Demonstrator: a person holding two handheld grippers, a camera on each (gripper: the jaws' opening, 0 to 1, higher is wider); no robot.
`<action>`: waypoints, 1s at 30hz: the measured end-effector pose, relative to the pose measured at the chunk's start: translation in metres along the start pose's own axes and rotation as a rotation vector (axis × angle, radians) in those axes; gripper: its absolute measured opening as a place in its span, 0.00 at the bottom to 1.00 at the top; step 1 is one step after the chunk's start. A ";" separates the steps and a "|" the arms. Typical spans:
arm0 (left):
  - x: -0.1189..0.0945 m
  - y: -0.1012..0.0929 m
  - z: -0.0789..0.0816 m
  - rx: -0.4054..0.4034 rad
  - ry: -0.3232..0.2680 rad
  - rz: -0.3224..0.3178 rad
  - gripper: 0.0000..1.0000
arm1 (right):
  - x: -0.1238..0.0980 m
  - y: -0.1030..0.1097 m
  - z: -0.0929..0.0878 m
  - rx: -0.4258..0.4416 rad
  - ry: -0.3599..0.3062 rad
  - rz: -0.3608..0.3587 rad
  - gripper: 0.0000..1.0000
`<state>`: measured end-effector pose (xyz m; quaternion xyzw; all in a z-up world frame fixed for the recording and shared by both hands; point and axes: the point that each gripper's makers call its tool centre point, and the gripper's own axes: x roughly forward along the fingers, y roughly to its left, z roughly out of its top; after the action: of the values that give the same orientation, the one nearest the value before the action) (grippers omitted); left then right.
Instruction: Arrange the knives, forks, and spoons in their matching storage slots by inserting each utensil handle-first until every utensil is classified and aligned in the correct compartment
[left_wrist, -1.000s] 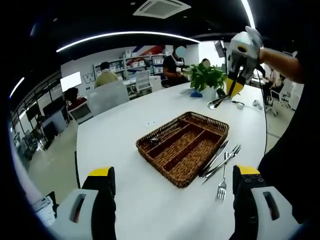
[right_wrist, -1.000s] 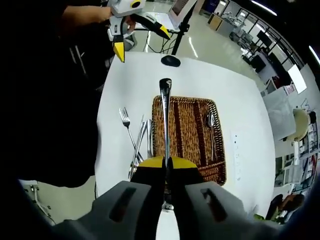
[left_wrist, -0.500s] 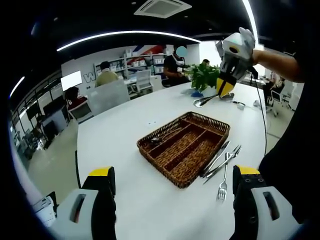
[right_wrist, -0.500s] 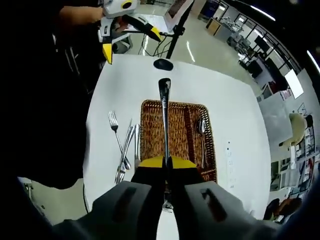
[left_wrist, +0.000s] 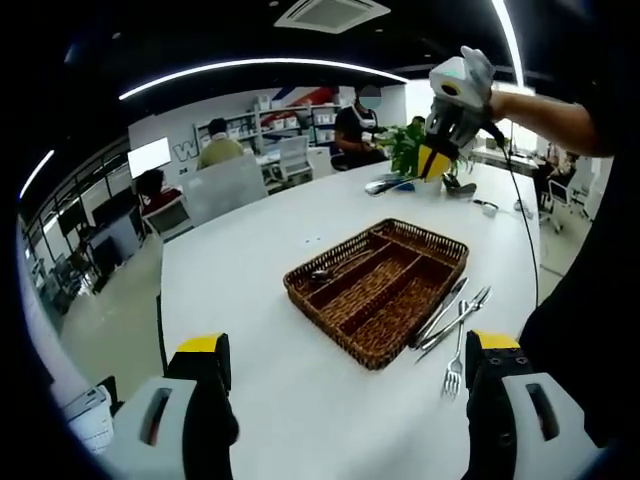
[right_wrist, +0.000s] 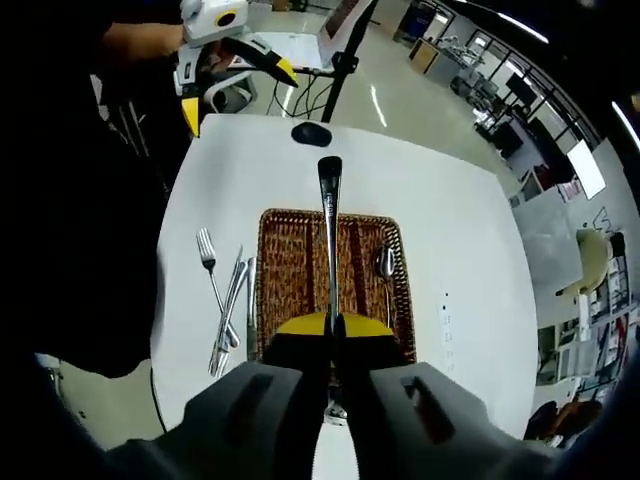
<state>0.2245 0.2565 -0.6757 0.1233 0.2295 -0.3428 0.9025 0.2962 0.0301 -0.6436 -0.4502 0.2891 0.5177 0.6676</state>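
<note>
While the right gripper (right_wrist: 331, 322) is clamped shut on a utensil (right_wrist: 329, 245), the piece is held by its working end, which is hidden between the yellow-tipped jaws, so knife, fork or spoon cannot be told. The handle end projects straight ahead of the fingertips, above the wicker tray (right_wrist: 272, 272), which lies well below. One spoon (right_wrist: 386, 266) is seen in the compartment right of the jaws. Left of the jaws, beside the tray on the white table (right_wrist: 460, 250), a fork (right_wrist: 212, 282) and a crossed bundle of cutlery (right_wrist: 230, 318) are laid.

The left gripper (left_wrist: 345, 385) is held open and empty, near the table edge, with the tray ahead of it.

Risks judged:
- slot mismatch, the compartments being narrow and alike;
- handle caught on a wicker divider, if lowered tilted;
- slippage, smooth metal being pinched by its far end.
</note>
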 end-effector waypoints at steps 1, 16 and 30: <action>0.001 0.001 -0.002 -0.002 0.001 -0.001 0.99 | 0.001 -0.004 -0.001 -0.004 0.006 -0.004 0.00; 0.002 0.004 -0.004 -0.010 -0.001 -0.003 0.99 | 0.008 -0.036 -0.004 -0.013 0.033 -0.014 0.00; 0.001 0.001 -0.001 -0.027 -0.004 0.006 0.99 | 0.039 -0.062 -0.019 -0.008 0.059 0.006 0.00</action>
<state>0.2251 0.2569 -0.6769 0.1113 0.2320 -0.3370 0.9056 0.3685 0.0263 -0.6656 -0.4671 0.3077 0.5074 0.6555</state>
